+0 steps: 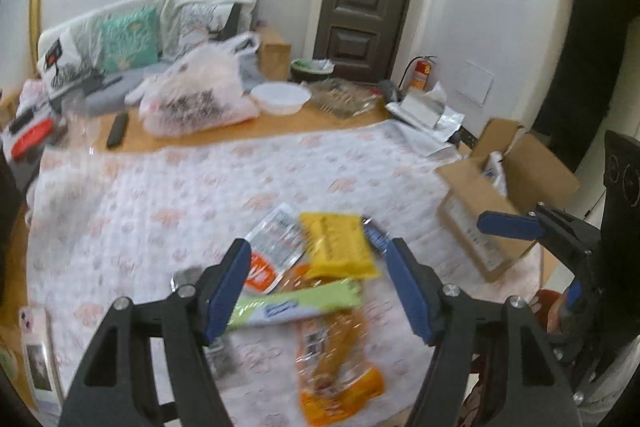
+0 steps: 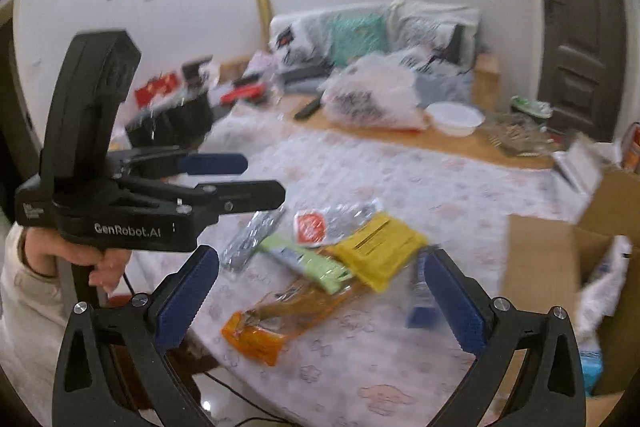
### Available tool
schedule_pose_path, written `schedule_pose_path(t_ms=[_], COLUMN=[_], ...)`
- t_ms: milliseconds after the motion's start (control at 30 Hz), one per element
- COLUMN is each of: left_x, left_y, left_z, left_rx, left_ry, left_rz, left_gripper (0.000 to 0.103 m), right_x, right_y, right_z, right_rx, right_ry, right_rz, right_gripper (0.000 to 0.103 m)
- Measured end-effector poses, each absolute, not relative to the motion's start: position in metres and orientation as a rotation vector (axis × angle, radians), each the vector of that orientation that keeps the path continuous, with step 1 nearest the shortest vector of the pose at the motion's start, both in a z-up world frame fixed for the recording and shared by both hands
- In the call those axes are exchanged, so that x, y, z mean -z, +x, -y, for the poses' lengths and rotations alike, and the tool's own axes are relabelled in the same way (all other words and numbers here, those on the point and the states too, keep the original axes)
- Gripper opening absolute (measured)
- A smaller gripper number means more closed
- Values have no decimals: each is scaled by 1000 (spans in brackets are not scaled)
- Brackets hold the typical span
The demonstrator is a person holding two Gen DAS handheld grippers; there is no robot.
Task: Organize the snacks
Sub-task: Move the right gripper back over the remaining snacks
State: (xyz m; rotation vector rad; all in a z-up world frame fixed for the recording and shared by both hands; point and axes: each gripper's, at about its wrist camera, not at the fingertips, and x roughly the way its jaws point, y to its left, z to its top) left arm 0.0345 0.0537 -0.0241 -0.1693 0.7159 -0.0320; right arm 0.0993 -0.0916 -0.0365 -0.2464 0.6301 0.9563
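Table (image 1: 168, 163) carries a white patterned cloth (image 1: 200, 195); wood shows bare along the far edge. Far side: big white plastic bag (image 1: 196, 95), white bowl (image 1: 281, 98) just right of it, black remote (image 1: 117, 129) left of it. Open cardboard box (image 1: 500, 203) sits at the right edge of the table.

Snacks lie piled at near centre of the cloth: long orange packet (image 1: 336, 355) nearest, green bar (image 1: 296, 303) lying across it, yellow pack (image 1: 340, 245) beyond that, silver/orange pouch (image 1: 272, 251) left of the yellow one, blue wrapper (image 2: 420, 291) right of it. All frames are motion-blurred, labels unreadable.

Left gripper (image 1: 316, 291): jaws wide apart, holding nothing, above the pile. Right gripper (image 2: 320, 303): also spread wide, nothing held, over the near-right side of the pile.
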Motion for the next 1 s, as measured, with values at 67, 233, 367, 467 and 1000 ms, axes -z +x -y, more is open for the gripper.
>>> schedule_pose_path(t_ms=[67, 233, 367, 467, 1000], left_x=[43, 92, 117, 125, 134], left_y=[37, 45, 49, 47, 35], left_z=[-65, -81, -90, -93, -101], left_rx=[32, 53, 49, 56, 54], left_ry=[-198, -289, -347, -366, -407], left_rz=[-743, -811, -842, -842, -854], left_gripper=[67, 67, 67, 67, 67], right_x=[52, 94, 124, 136, 162], right_y=[102, 111, 120, 125, 92], right_z=[76, 57, 51, 51, 16], right_rx=[-959, -953, -928, -897, -656], right_ry=[-279, -287, -266, -220, -365], right_rz=[-666, -771, -850, -900, -815], right_gripper=[102, 102, 102, 102, 64])
